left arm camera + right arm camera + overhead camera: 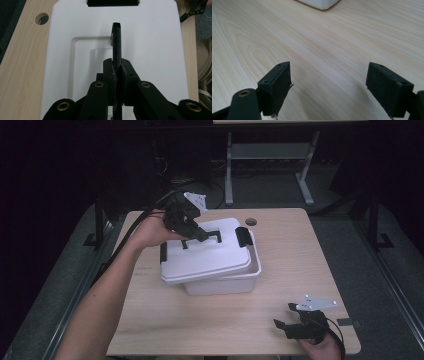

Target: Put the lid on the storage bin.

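Bare tabletop (210, 320) beside white box (220, 282)

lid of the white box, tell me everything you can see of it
The lid looks like white plastic, rectangular with rounded corners, with a recessed panel in the middle and a black handle standing up from it. Black latches sit at its two short ends. It lies tilted and skewed on the white box, not seated. The left gripper has its jaws closed on the handle.

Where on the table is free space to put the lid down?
Bare wood lies on the table between the white box and the near edge, left of the open right gripper. Another free strip runs right of the box. The box's own spot is crowded: the left gripper clamps the lid's handle.
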